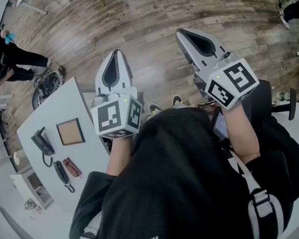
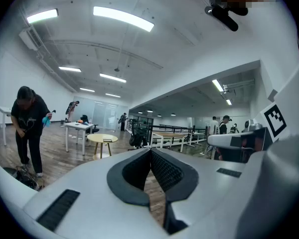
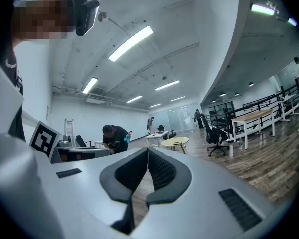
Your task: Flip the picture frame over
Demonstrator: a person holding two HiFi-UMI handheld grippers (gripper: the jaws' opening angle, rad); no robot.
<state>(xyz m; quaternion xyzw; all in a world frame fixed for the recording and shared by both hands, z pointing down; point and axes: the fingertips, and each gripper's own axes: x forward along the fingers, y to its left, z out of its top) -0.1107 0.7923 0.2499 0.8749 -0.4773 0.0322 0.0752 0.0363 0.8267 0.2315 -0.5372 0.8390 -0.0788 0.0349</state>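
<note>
Picture frame (image 1: 70,132) lies flat on the white table (image 1: 65,103), down on the person's left side. It shows a light brown middle with a dark rim, and I cannot tell if that is its front or its back. A dark phone (image 1: 41,142) lies just beside it, and a second handset (image 1: 60,173) and a small reddish thing (image 1: 72,167) lie near it, closer to the person.

Both claws are held out over the wood floor (image 1: 154,14), well apart from the frame. The left gripper (image 1: 116,52) is clenched tight with its tips touching and nothing between them. The right gripper (image 1: 179,32) is clenched the same way, also with nothing in it. So the flip has not begun, I think.

Some things could go wrong from here. The frame is thin and flat on the table, so a claw may not get under its edge and may only push it. A push could slide it into the phone, or knock the small things about. If a claw comes down clenched, it cannot grab at all, so it has to spread first. If only a corner gets pinched, the frame could slip out halfway over and drop hard on the table, and a glass front might crack
</note>
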